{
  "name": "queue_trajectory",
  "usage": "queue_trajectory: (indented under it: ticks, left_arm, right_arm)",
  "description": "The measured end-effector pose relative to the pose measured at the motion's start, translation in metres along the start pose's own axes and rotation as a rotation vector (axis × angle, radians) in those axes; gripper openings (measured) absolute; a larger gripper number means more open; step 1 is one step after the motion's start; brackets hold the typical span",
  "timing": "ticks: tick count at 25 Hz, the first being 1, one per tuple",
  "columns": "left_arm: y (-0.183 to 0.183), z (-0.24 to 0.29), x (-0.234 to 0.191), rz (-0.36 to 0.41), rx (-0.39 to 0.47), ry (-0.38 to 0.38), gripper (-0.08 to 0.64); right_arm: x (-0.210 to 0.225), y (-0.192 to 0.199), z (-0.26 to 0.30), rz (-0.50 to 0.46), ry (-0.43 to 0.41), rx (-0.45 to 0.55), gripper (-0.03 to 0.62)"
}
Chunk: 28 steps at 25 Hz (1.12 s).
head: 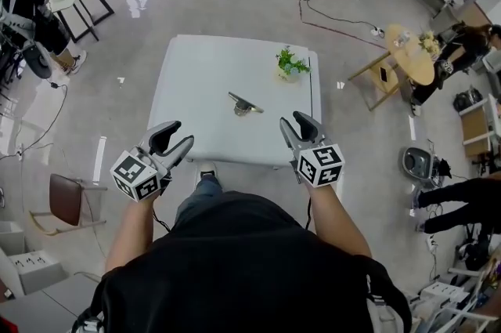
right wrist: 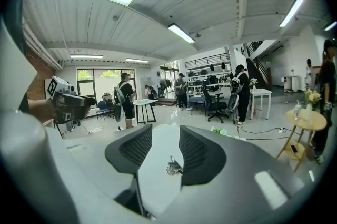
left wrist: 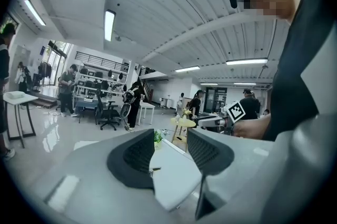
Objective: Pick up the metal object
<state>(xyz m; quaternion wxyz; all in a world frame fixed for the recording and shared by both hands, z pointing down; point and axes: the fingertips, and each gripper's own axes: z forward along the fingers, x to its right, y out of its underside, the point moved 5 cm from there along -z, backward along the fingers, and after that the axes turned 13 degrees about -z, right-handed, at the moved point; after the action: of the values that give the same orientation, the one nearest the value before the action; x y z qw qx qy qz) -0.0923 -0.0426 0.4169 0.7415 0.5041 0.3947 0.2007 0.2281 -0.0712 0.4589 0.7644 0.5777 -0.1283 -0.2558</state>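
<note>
Since no grasp had begun, both tools hung just off the near edge of the table [head: 196, 88], the left gripper [head: 177, 137] by its near left corner and the right gripper [head: 295, 122] toward the near right. Each had its jaws spread with nothing between them. The right one pointed at the metal object [head: 244, 105], so it seemed the likelier picker. That object lay near the table's middle, small and shiny, with a thin arm slanting toward the far left corner.
</note>
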Motion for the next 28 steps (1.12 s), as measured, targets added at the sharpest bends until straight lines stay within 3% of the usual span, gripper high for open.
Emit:
queue_trajectory:
  ticks: [14,28]
  left_arm:
    - [-0.017,0.011,-0.039,-0.010,-0.006,0.038,0.191]
    - [-0.031,0.030,-0.093,-0.030,-0.032,0.048,0.192]
  right_arm:
    - [0.008,-0.008,0.031,-0.040,0.046,-0.044,0.193]
    - [0.013,0.012,0.090,-0.060,0.044,-0.146,0.193]
